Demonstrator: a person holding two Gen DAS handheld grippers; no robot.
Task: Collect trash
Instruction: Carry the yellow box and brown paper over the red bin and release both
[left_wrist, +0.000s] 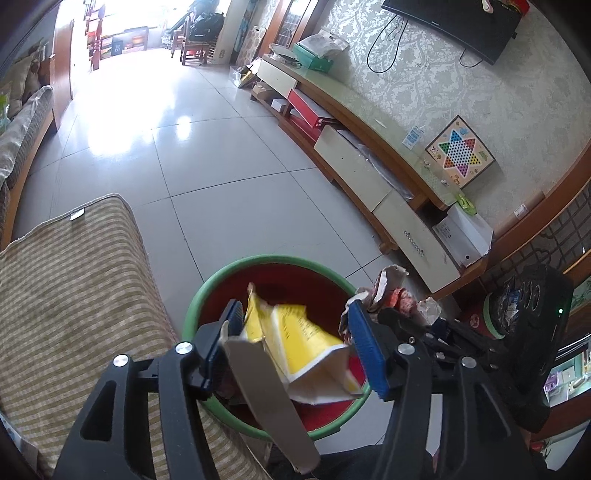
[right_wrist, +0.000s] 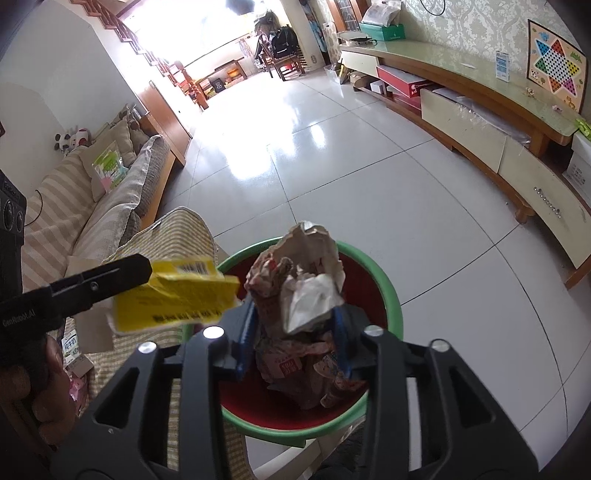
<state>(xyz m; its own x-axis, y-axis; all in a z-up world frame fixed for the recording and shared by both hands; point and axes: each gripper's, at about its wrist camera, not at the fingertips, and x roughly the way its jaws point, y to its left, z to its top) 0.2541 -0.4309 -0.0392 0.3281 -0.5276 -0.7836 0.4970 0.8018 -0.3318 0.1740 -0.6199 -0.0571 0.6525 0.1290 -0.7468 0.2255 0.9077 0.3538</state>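
Bin (left_wrist: 207, 291), green-rimmed with a red interior, stands on the tiled floor (left_wrist: 229, 173) directly below both grippers, touching the striped cushion (left_wrist: 74, 295) on its left. Left gripper (left_wrist: 295, 343): jaws partly closed on a yellow carton (left_wrist: 299, 339), which is flattened and torn, its white inner face turned toward the camera; a grey flap of it hangs down between the arms of the gripper. The carton sits above the bin's opening. In the right wrist view the same carton (right_wrist: 177, 295) projects from the left gripper (right_wrist: 147, 269) over the bin's (right_wrist: 391, 295) left rim, barcode uppermost. Right gripper (right_wrist: 295, 332): jaws closed to a narrow gap on a crumpled wrapper bundle (right_wrist: 299, 288) of brown and red paper with a white piece at its front; the bundle rises above the blue pads (right_wrist: 245, 332) and also hangs below them, inside the rim of the bin. From the left wrist view this bundle (left_wrist: 391, 288) appears just right of the left jaws, at the bin's right edge. A long counter (left_wrist: 369, 110) runs along the wall well beyond the jaws, carrying a star-patterned game board (left_wrist: 460, 151). A sofa (right_wrist: 92, 192) lies far left of the right jaws.
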